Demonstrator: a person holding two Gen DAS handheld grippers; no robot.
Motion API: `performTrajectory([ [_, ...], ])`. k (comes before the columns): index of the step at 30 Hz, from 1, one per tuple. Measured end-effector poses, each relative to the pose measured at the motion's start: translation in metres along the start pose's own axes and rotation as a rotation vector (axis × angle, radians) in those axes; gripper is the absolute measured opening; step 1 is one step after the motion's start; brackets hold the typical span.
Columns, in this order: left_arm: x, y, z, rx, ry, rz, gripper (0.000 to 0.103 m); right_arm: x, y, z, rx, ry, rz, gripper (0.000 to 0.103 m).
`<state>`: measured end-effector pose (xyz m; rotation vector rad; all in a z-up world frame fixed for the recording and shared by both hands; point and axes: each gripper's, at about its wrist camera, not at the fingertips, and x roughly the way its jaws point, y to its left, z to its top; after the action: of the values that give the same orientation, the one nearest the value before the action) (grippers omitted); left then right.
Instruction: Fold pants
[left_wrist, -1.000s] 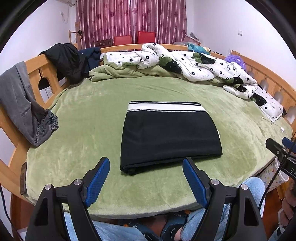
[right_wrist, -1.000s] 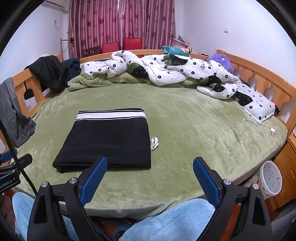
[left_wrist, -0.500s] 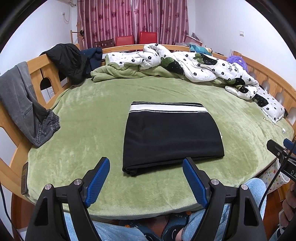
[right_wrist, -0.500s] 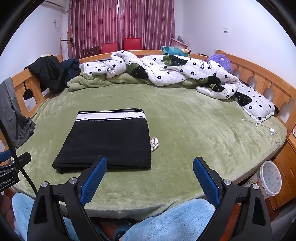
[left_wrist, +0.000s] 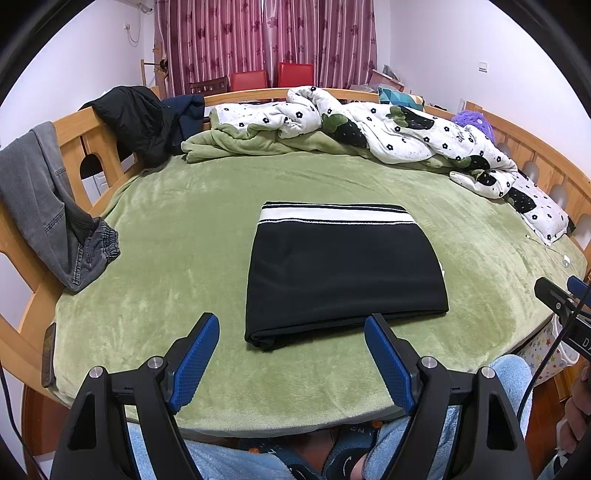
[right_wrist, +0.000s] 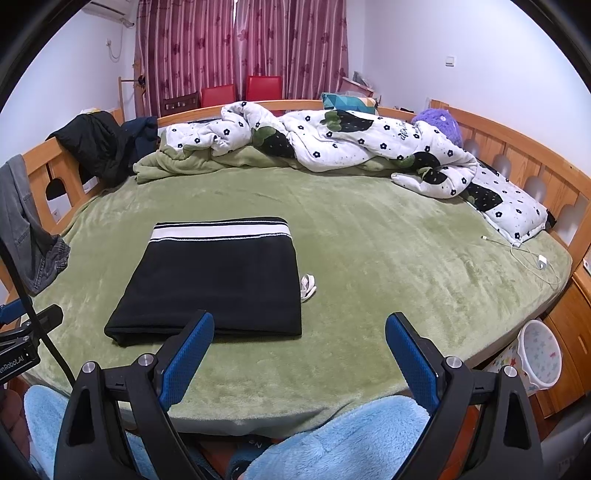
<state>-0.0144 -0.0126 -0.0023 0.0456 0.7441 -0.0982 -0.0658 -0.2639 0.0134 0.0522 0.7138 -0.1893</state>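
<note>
The black pants (left_wrist: 343, 273) lie folded into a flat rectangle on the green bed cover, white striped waistband at the far edge. They also show in the right wrist view (right_wrist: 218, 277). My left gripper (left_wrist: 291, 354) is open and empty, held at the bed's near edge just short of the pants' near fold. My right gripper (right_wrist: 299, 354) is open and empty, near the bed's edge, to the right of the pants' near right corner. A white drawstring end (right_wrist: 307, 287) pokes out at the pants' right side.
A crumpled flowered duvet (left_wrist: 388, 129) and green blanket lie along the far side. Grey jeans (left_wrist: 48, 214) and a black jacket (left_wrist: 136, 118) hang on the wooden bed rail at left. A charger cable (right_wrist: 532, 258) lies at right. A star-patterned bin (right_wrist: 535, 358) stands on the floor.
Both grippers have drawn back slightly and stay open. The pants have not moved.
</note>
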Motion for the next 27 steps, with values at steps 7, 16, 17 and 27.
performTrajectory([
  [7, 0.000, 0.001, 0.000, 0.001, 0.000, -0.002, 0.080, 0.000, -0.001, 0.000, 0.001, 0.000, -0.001, 0.093],
  [16, 0.001, 0.002, 0.000, 0.002, 0.000, -0.002, 0.080, -0.002, 0.005, 0.000, 0.005, -0.001, -0.018, 0.093],
  [17, 0.001, 0.002, 0.000, 0.002, 0.000, -0.002, 0.080, -0.002, 0.005, 0.000, 0.005, -0.001, -0.018, 0.093],
  [27, 0.001, 0.010, -0.001, -0.004, 0.000, 0.002, 0.080, -0.003, 0.009, -0.001, 0.005, -0.004, -0.019, 0.093],
])
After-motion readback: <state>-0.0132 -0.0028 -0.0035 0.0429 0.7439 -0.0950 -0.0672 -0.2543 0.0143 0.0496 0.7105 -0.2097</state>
